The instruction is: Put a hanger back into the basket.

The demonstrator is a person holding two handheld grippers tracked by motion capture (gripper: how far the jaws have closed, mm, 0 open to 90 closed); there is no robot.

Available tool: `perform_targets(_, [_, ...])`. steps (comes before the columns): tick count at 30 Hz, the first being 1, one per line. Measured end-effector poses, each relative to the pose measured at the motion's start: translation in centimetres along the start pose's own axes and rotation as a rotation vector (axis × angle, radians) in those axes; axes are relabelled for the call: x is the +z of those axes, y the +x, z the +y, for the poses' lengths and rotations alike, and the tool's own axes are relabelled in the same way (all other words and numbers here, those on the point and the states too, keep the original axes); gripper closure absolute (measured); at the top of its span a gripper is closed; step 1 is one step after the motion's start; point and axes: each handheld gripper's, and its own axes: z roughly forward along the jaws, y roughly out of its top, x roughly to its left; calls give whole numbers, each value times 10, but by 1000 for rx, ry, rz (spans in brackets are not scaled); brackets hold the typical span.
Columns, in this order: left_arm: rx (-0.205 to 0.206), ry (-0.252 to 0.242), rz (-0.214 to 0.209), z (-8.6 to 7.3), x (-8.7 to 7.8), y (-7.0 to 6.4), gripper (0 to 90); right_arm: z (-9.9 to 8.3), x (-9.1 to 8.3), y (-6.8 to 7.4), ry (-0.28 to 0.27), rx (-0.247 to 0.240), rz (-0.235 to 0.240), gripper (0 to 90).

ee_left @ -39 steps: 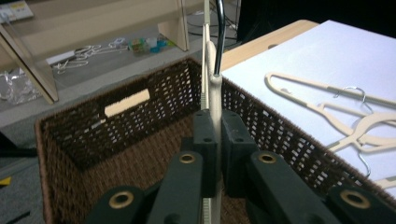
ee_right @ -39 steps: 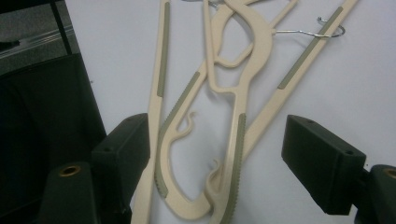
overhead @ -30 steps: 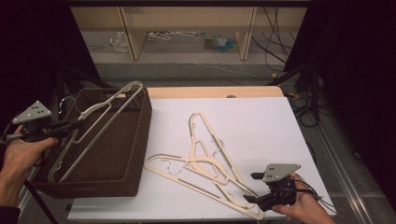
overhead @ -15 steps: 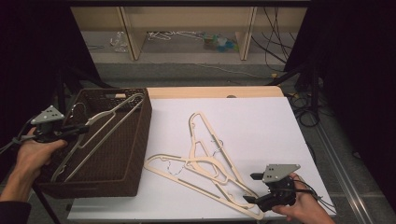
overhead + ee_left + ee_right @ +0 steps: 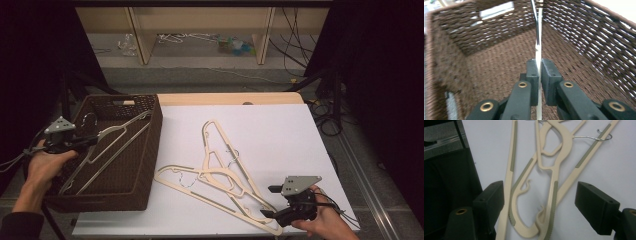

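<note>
Three cream hangers on record, counted from the high view: one hanger (image 5: 107, 145) lies slanted inside the brown wicker basket (image 5: 150, 150), gripped near its hook end by my left gripper (image 5: 82, 141); two loose hangers (image 5: 220, 172) lie crossed on the white table (image 5: 280, 130), well apart from the basket, with my right gripper (image 5: 272, 202) at their near ends. Left gripper view: jaws clenched on the thin edge of the held hanger (image 5: 538, 47), which runs straight ahead over the woven basket floor (image 5: 499, 65), hook toward the far wall. Right gripper view: jaws spread wide, straddling the overlapped shoulder ends of the table hangers (image 5: 549, 195); grey ribbed strips (image 5: 552, 205) line their arms. Handling, in my judgement: light, rigid plastic, smooth and liable to pivot in a pinch; the ribbed strips or a flat arm should offer the surest hold, and the wire hook (image 5: 599, 137) may snag its neighbour.
</note>
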Motion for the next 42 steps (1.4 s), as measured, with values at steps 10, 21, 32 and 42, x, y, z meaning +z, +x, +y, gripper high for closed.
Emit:
perform_targets(10, [-57, 48, 137, -3, -2, -1, 640, 0, 1, 0, -3, 1, -1, 246])
perform_targets(21, [-141, -126, 47, 10, -14, -38, 480, 0, 1, 0, -13, 6, -14, 239])
perform_targets(32, [-82, -299, -154, 31, -24, -125, 354, -1, 0, -3, -98, 50, -72, 219])
perform_targets(42, [24, -386, -286, 31, -18, -196, 284, -1, -3, -8, -189, 98, -131, 192])
